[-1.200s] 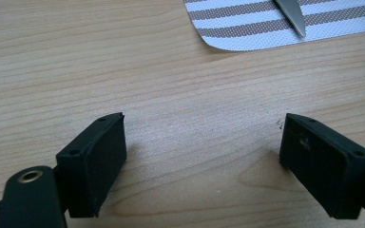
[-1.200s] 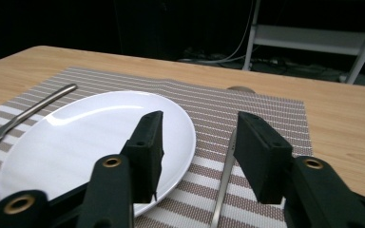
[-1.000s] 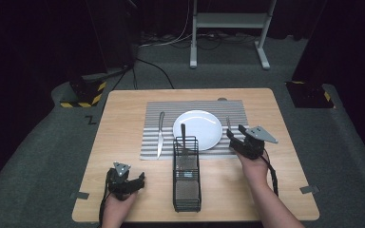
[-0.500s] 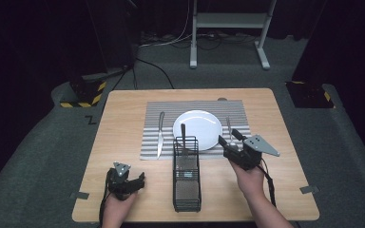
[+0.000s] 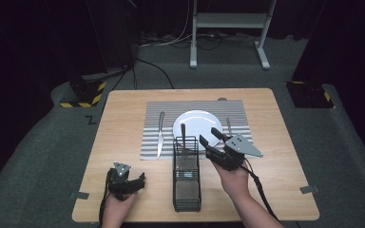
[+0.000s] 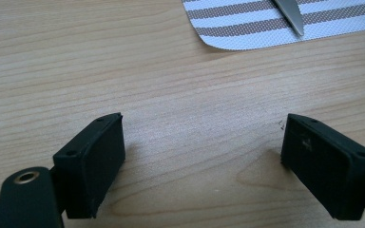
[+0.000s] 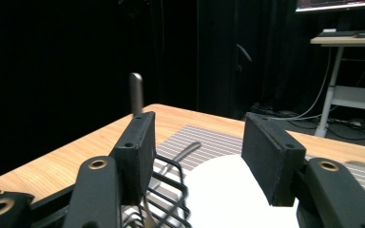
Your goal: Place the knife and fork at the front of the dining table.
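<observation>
both grippers' fingers apart and empty, right gripper (image 5: 210, 138) beside wire caddy (image 5: 187, 183), left gripper (image 5: 140, 180) on table (image 5: 123, 118)

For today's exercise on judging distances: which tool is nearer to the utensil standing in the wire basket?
Right. The right tool hovers just right of the utensil in the wire basket; the left tool rests on the table, well down to its left.

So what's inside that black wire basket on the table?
One utensil handle stands upright at the far end of the wire basket. Its lower end is hidden by the mesh, so its kind is unclear.
</observation>
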Motion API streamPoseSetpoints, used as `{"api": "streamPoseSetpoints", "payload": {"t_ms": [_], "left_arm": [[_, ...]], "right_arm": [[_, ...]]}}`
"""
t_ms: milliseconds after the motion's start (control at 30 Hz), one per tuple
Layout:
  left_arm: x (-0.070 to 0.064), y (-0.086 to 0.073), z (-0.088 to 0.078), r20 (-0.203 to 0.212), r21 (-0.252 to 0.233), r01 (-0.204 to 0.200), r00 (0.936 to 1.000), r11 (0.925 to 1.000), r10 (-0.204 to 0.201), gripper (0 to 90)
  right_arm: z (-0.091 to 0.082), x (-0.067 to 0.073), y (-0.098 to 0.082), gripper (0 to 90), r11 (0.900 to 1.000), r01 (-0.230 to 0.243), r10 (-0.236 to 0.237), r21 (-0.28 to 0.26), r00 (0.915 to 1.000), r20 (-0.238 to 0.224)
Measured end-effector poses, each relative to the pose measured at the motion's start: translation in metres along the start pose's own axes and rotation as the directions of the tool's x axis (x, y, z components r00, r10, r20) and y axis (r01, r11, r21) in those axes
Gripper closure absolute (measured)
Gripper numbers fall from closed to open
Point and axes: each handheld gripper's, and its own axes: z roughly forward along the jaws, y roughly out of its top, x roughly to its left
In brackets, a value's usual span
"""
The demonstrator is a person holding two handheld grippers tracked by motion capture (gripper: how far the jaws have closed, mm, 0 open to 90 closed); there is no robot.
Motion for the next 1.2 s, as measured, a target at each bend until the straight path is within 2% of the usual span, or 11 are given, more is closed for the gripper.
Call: {"api": "streamPoseSetpoints", "payload": {"t_ms": [67,233,433,533,633,767,900,1000,1200], "left_arm": [[0.000,0.000,0.000,0.000,0.000,0.000,1.0000,1.0000,0.000,14.8],[0.000,0.000,0.000,-0.001,-0.001,0.000,1.0000,1.0000,0.000,14.8],[0.000,0.000,0.000,0.002,-0.001,0.002,1.0000,1.0000,-0.002,14.8],[0.001,0.000,0.000,0.005,0.000,-0.002,1.0000,1.0000,0.002,14.8],[0.001,0.000,0.000,0.006,0.000,-0.003,1.0000,1.0000,0.003,14.8],[0.001,0.000,0.000,0.007,0.000,-0.003,1.0000,1.0000,0.003,14.8],[0.001,0.000,0.000,0.007,0.000,-0.003,1.0000,1.0000,0.003,14.8],[0.001,0.000,0.000,0.007,0.000,-0.003,1.0000,1.0000,0.003,14.8],[0.001,0.000,0.000,0.007,0.000,-0.003,1.0000,1.0000,0.003,14.8]], "right_arm": [[0.004,0.004,0.002,45.9,1.000,0.002,-0.002,0.002,0.9999,-0.010],[0.021,0.016,0.006,38.2,1.000,0.002,-0.002,0.024,0.9998,-0.020],[0.037,0.023,0.010,38.9,1.000,-0.011,0.013,0.029,0.9982,-0.059],[0.044,0.026,0.011,42.3,0.999,0.004,-0.002,0.032,0.9979,-0.065],[0.051,0.026,0.010,47.5,0.999,-0.004,0.007,0.042,0.9968,-0.080],[0.060,0.027,0.009,58.1,0.998,0.025,-0.020,0.066,0.9968,-0.077],[0.062,0.029,0.010,63.7,0.996,0.050,-0.044,0.069,0.9955,-0.084],[0.062,0.029,0.010,68.8,0.996,0.043,-0.035,0.076,0.9947,-0.097],[0.062,0.030,0.009,79.9,0.995,0.058,-0.049,0.077,0.9926,-0.111]]}}
